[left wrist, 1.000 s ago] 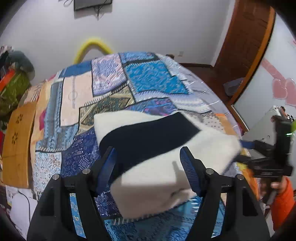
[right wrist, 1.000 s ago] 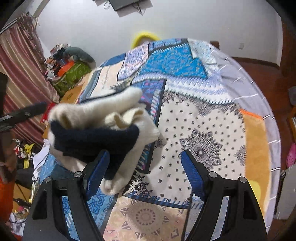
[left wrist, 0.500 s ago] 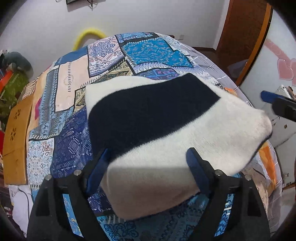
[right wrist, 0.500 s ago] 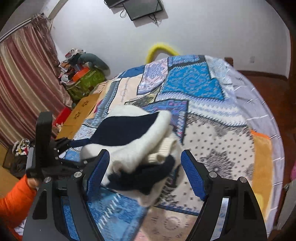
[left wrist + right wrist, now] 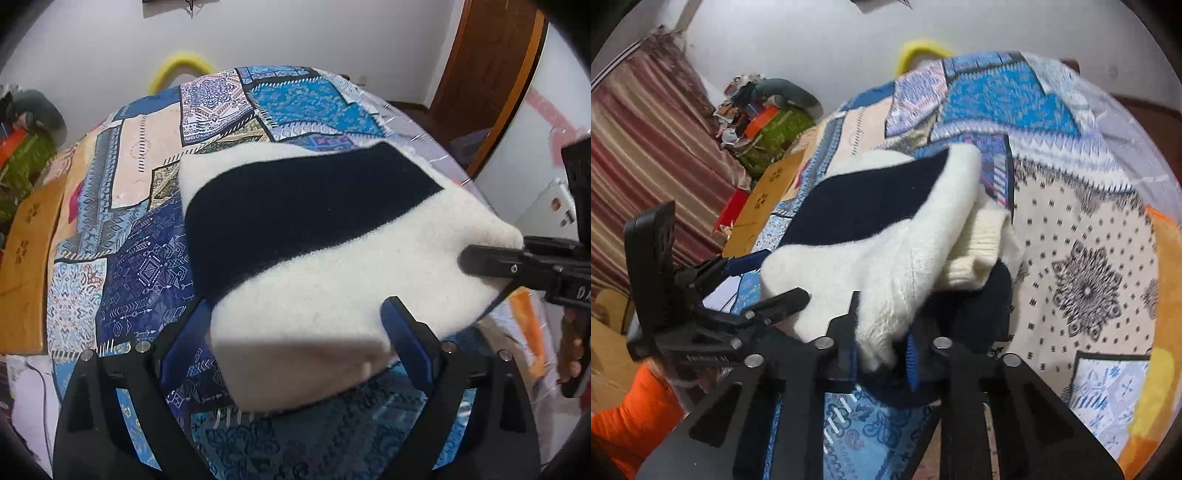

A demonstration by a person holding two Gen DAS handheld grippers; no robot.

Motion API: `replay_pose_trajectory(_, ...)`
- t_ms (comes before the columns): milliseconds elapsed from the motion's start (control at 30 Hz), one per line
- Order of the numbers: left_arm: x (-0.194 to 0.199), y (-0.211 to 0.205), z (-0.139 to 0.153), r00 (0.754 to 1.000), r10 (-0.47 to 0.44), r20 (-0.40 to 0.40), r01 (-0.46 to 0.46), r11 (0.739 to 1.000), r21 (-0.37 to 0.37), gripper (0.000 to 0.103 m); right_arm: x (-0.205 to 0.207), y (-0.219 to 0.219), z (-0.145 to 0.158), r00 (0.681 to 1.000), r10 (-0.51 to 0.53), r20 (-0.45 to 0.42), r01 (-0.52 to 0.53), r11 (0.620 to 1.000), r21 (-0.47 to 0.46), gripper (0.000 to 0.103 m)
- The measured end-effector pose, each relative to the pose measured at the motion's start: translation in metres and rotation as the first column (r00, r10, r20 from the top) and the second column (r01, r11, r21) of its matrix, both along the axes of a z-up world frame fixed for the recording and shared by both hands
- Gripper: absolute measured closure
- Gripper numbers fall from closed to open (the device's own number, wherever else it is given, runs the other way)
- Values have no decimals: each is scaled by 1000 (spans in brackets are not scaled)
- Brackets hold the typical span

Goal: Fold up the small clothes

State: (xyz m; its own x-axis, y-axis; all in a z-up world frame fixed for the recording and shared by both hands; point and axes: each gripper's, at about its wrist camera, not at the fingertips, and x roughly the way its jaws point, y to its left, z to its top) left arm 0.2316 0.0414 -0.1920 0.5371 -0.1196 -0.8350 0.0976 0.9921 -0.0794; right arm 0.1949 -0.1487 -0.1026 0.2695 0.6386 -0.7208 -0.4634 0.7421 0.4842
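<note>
A folded white sweater with a wide navy band (image 5: 314,258) lies on the patchwork bedspread (image 5: 147,258). My left gripper (image 5: 295,332) straddles its near end, and the jaws are opening, with the blue pads beside the cloth and not squeezing it. In the right wrist view the sweater (image 5: 886,221) shows stacked layers with a ribbed cuff. My right gripper (image 5: 882,350) is closing and its pads pinch a white fold at the near corner. The right gripper (image 5: 491,266) also shows at the sweater's right corner, and the left gripper (image 5: 772,278) at the sweater's left.
The bedspread (image 5: 1089,277) runs on to the right and far side. A wooden board (image 5: 26,258) lies beside the bed at left, with a clutter pile (image 5: 764,110) and striped curtain (image 5: 646,147) behind. A brown door (image 5: 491,74) stands at right. An orange sleeve (image 5: 628,406) shows low left.
The right gripper moved in and closed on the sweater's corner. The left gripper's jaws widened as it sank, and the sweater went from hanging in the air to lying on the bedspread.
</note>
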Motion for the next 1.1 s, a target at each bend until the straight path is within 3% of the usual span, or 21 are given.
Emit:
replay_pose_trajectory(67, -3, 8, 9, 1000, 17, 15, -17, 1000, -25, 9, -8, -6, 7, 999, -4, 34, 4, 1000, 0, 88)
replay_pose_trajectory(167, -5, 20, 16, 998, 57, 32, -56, 998, -29, 9, -13, -12, -2, 1000, -14, 20, 14, 1000, -28, 88)
replay_pose_trajectory(300, -4, 29, -1, 998, 62, -30, -63, 997, -35, 9, -16, -14, -18, 1000, -16, 8, 16, 998, -60, 88)
replay_pose_trajectory(400, -14, 31, -12, 998, 36, -58, -38, 999, -38, 9, -19, -18, -8, 999, -23, 39, 26, 997, -75, 78)
replay_pose_trajectory(500, -22, 29, -16, 998, 17, -68, -15, 999, 29, 9, -21, -21, 7, 995, -33, 97, 44, 993, -113, 68)
replay_pose_trajectory(567, -26, 28, -12, 999, -2, -53, 6, 997, 71, 9, -20, -24, 21, 989, -45, 139, 64, 989, -131, 59)
replay_pose_trajectory(633, -29, 29, -2, 1000, -2, -26, 4, 997, 83, 9, -17, -26, 34, 982, -58, 182, 81, 989, -123, 59)
replay_pose_trajectory(833, -18, 41, 45, 995, 32, 93, -37, 998, 46, 9, -4, -15, 61, 968, -55, 244, 69, 996, -49, 47)
replay_pose_trajectory(967, 8, 44, 56, 990, 57, 125, -64, 997, 50, 9, 10, 12, 57, 965, -3, 263, 23, 997, -75, 47)
replay_pose_trajectory(1100, 37, 41, 48, 993, 57, 103, -61, 997, 36, 9, 23, 37, 41, 967, 64, 246, -34, 992, -125, 47)
